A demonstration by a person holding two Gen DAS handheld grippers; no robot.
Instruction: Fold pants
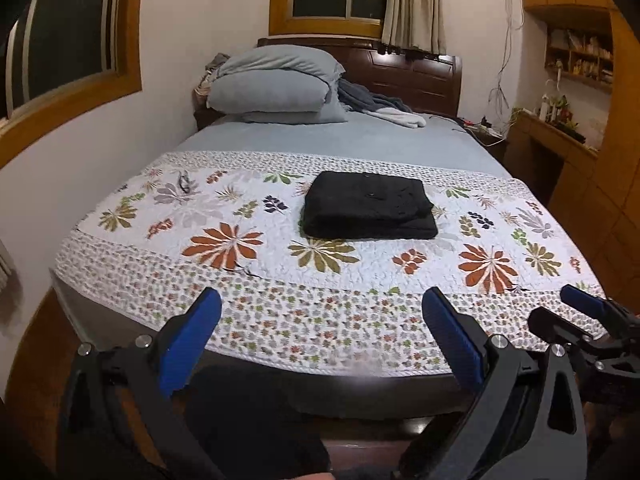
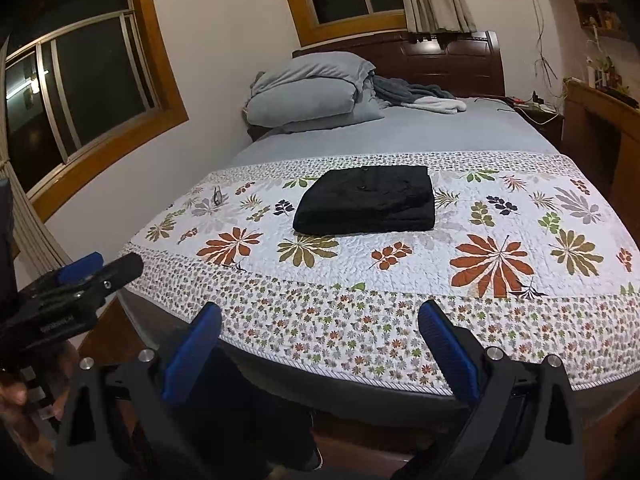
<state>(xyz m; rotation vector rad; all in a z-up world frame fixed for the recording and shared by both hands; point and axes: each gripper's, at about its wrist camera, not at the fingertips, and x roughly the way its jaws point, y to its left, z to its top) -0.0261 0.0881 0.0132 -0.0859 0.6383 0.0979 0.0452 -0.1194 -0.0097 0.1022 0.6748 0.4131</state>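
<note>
At bed's foot: left gripper [image 1: 322, 336] and right gripper [image 2: 320, 340], fingers spread, empty. Beyond, mid-quilt [image 1: 240, 312]: black pants [image 1: 370, 210], folded in a stack. Soft, limp, light, probably thickish; grip the layered near edge.

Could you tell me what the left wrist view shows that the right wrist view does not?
Only the left wrist view shows the wall shelf at upper right and the right gripper from the side. Only the right wrist view shows the lit reflection in the side window and the left gripper from the side. Both show the folded black pants lying on the floral quilt, the stacked grey pillows, and each camera's own gripper open and empty.
</note>
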